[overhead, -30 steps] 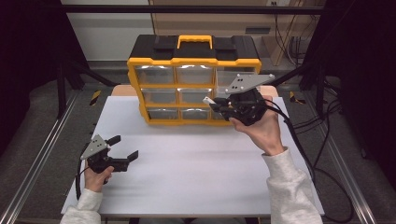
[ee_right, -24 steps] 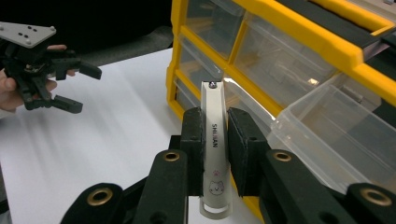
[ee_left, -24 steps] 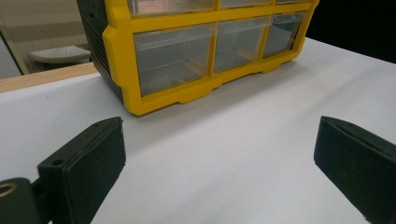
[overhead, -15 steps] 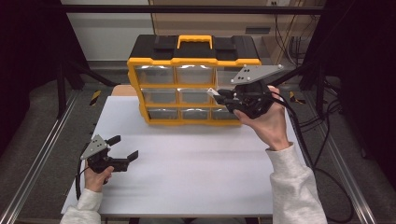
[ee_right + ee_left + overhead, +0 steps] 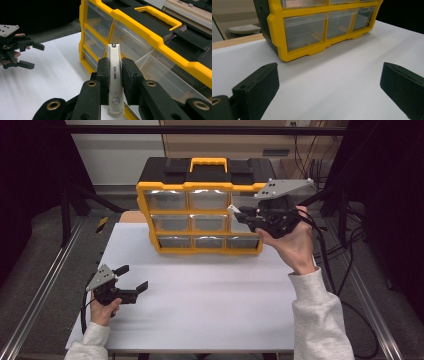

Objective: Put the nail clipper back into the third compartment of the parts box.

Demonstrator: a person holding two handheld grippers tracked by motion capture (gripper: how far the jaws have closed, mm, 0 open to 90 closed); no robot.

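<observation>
A: What is the right gripper [image 5: 115, 75] carrying?

B: A slim white plastic nail clipper case with a small printed cartoon face [image 5: 114, 82], pinched upright between the two black jaws, which are closed on it. In the high view its white tip [image 5: 232, 209] sits in front of the right-hand column of the yellow-framed organiser cabinet with clear plastic drawers and a black top [image 5: 200, 215], level with the upper and middle rows.

A: So which drawer takes it?

B: Probably a right-column one. One clear drawer [image 5: 150, 63] there looks pulled out a little, though I can't be sure how far.

A: How should the drop go?

B: Bring the case over the open drawer mouth, tilt it so its long side runs along the drawer, lower it inside the walls, then release. Avoid knocking the yellow frame, as the cabinet could slide on the white table top [image 5: 210, 290].

A: And the left gripper [image 5: 131, 278]?

B: Jaws wide apart and empty, low over the table, well in front of the cabinet's left corner. It could steady the cabinet if needed.
</observation>
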